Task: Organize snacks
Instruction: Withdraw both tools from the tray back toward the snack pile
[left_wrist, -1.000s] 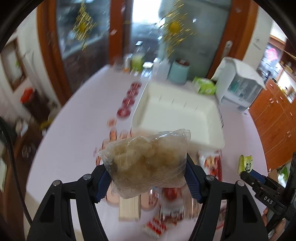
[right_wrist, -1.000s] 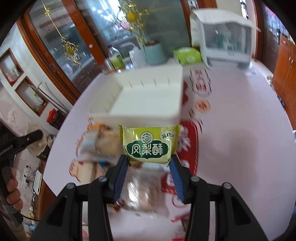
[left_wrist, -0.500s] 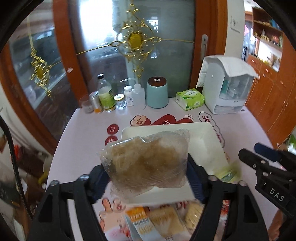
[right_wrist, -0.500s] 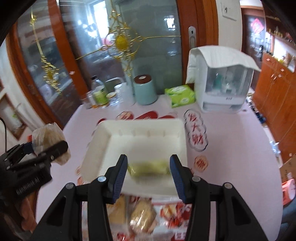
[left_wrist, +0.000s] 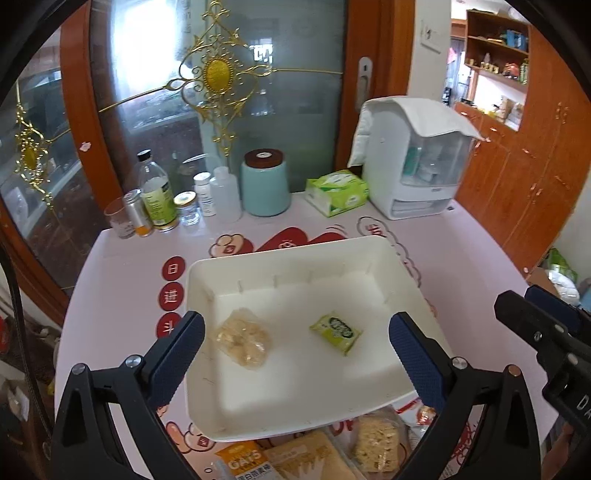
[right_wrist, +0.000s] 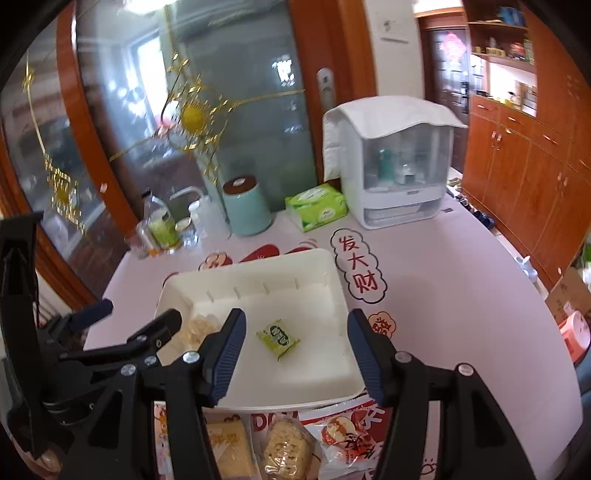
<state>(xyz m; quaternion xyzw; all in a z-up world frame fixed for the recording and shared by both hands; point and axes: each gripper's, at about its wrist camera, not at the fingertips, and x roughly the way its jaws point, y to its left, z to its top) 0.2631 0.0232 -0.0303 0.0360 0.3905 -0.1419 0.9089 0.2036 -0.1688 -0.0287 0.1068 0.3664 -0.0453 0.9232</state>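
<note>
A white tray (left_wrist: 280, 256) sits in the middle of the pink table; it also shows in the right wrist view (right_wrist: 255, 264). Inside it lie a clear bag of beige snack (left_wrist: 242, 338) on the left and a small green pineapple-cake packet (left_wrist: 335, 331) on the right, both seen in the right wrist view too, the bag (right_wrist: 197, 326) and the packet (right_wrist: 277, 338). My left gripper (left_wrist: 295, 354) is open and empty above the tray's near half. My right gripper (right_wrist: 295, 354) is open and empty above the tray's near edge. More snack packets (left_wrist: 314, 456) lie on the table in front of the tray.
At the table's back stand bottles and jars (left_wrist: 162, 206), a teal canister (left_wrist: 265, 182), a green tissue pack (left_wrist: 337, 192) and a white covered appliance (left_wrist: 413, 158). A glass door is behind. Wooden cabinets (right_wrist: 535, 173) are on the right.
Both grippers opened and let go: the clear bag and the green packet dropped into the tray. Both grippers pulled up and back from it.
</note>
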